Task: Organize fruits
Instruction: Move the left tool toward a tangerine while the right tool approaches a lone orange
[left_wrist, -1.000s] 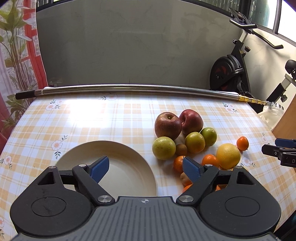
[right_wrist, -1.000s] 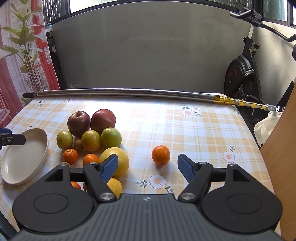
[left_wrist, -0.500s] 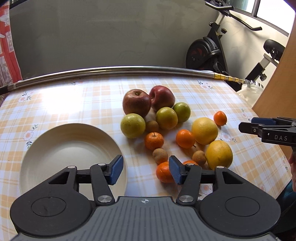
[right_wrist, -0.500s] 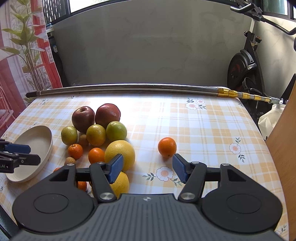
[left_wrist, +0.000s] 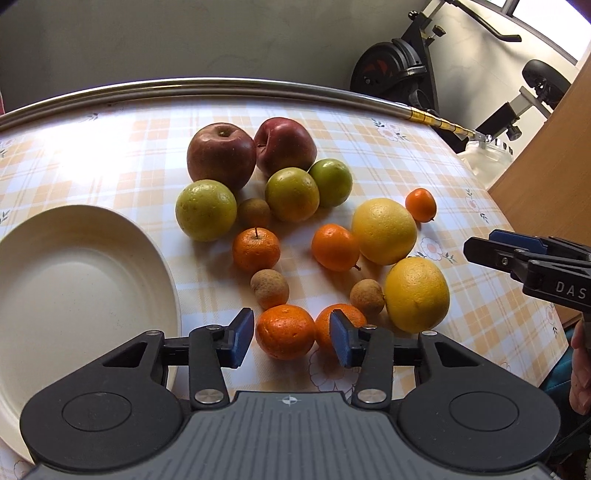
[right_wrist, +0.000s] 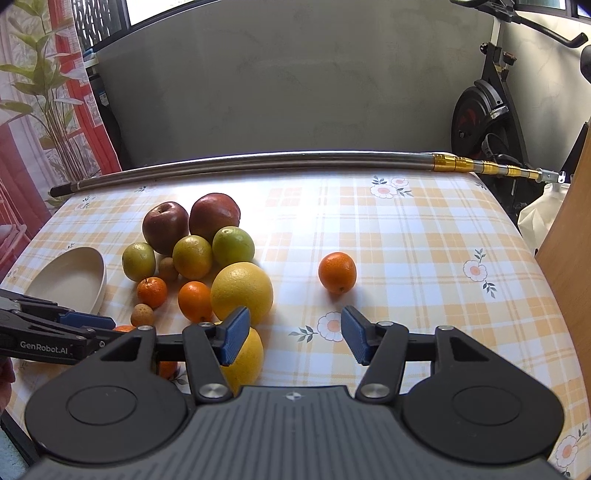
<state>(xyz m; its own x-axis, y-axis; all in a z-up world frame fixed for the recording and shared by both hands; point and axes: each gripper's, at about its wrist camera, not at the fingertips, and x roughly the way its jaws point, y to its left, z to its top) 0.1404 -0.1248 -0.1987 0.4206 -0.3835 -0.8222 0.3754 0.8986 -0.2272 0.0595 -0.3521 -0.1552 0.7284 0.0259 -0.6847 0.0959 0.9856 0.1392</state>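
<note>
So the left gripper (left_wrist: 291, 341) has just been closing its jaws around a small round orange mandarin (left_wrist: 285, 331) that sits right between the blue pads (left_wrist: 242, 341). There's still a sliver of gap each side, so it's not grasping yet. I'd guess the fruit is light, a bit soft and ready to roll, so pinch it across the middle, gently. A second orange mandarin (left_wrist: 341, 325) crowds the right pad, and the cream shallow plate (left_wrist: 85, 284) lies just left of the gripper with plenty of room. The right gripper (right_wrist: 291, 339) is unclenched over bare checked bench (right_wrist: 406, 258), nothing in it, with a lone orange (right_wrist: 337, 272) just ahead.
</note>
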